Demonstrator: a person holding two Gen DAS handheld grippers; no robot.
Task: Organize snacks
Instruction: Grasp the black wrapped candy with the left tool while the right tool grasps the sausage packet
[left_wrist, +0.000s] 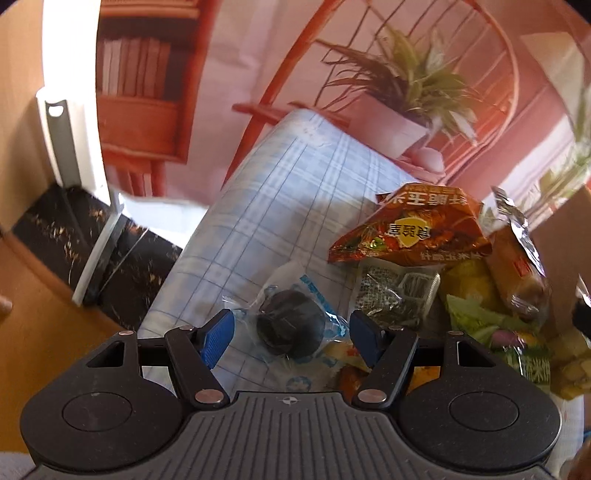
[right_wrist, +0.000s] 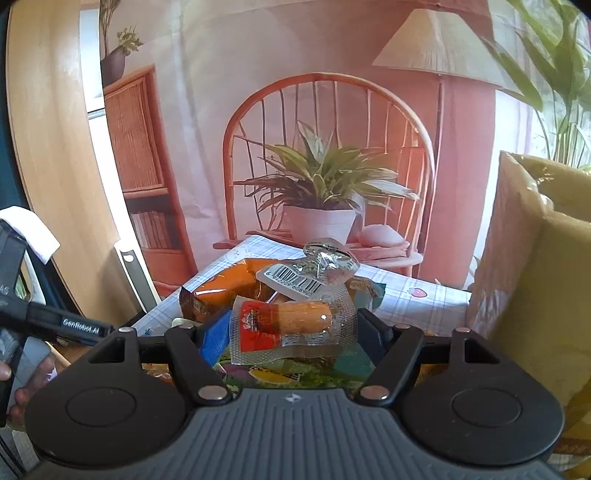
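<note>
A clear packet with a brown sausage and a red label is held lifted over the snack pile, and my right gripper is shut on it, its pads pressing the wrapper's two sides. In the left wrist view, a clear and blue packet of dark round cookies lies on the blue checked tablecloth. My left gripper hangs open over it, with the blue pads on either side of the packet and not pressing on it.
Right of the cookies lies a pile: an orange-red bag, a seaweed packet, a green bag and wrapped bread. A tall yellow-brown box stands at the right. The table edge drops off at the left. A printed backdrop hangs behind.
</note>
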